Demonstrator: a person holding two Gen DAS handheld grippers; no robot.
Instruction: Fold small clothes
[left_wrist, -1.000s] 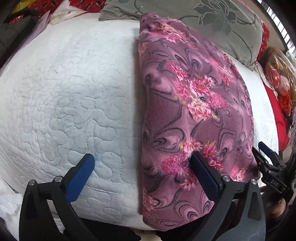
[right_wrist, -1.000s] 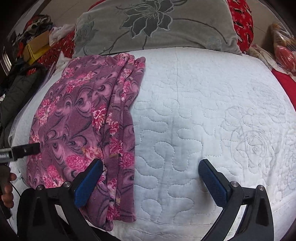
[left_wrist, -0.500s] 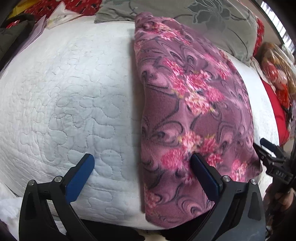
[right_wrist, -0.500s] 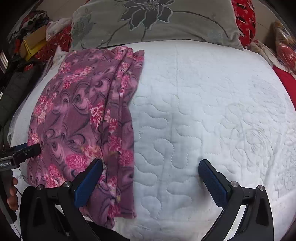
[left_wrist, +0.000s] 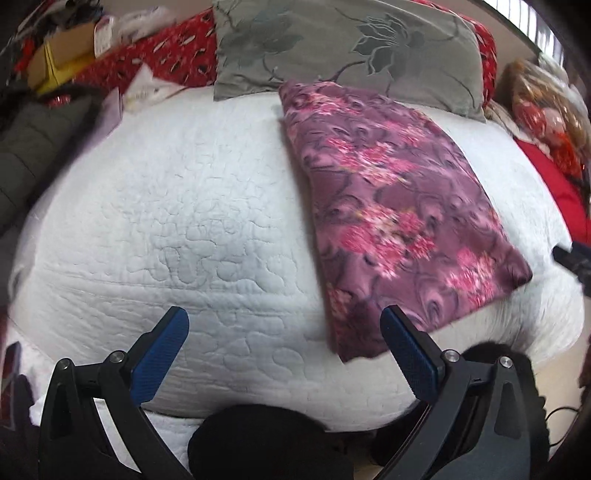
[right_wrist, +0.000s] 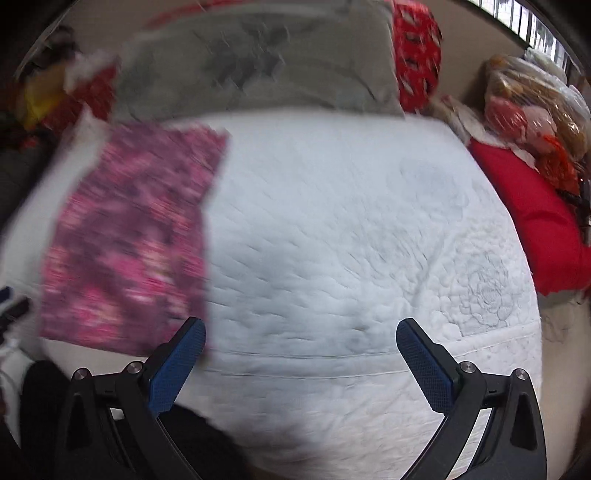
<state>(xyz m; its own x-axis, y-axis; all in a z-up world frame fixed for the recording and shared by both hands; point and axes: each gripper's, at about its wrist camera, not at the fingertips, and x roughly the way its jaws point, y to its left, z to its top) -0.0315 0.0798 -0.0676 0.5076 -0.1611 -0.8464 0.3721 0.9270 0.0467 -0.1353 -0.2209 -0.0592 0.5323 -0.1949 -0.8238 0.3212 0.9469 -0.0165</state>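
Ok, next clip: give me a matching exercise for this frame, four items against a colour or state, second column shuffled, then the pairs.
Column one:
1. folded garment
2. quilted bedspread
3. pillow at the head of the bed
4. left gripper

Column two:
A. grey with a dark flower pattern
B. open, holding nothing
C. purple with pink flowers, lying flat
D. white, stitched in wavy lines

Pairs: 1-C, 2-D, 3-A, 4-B. The right gripper is open as well.
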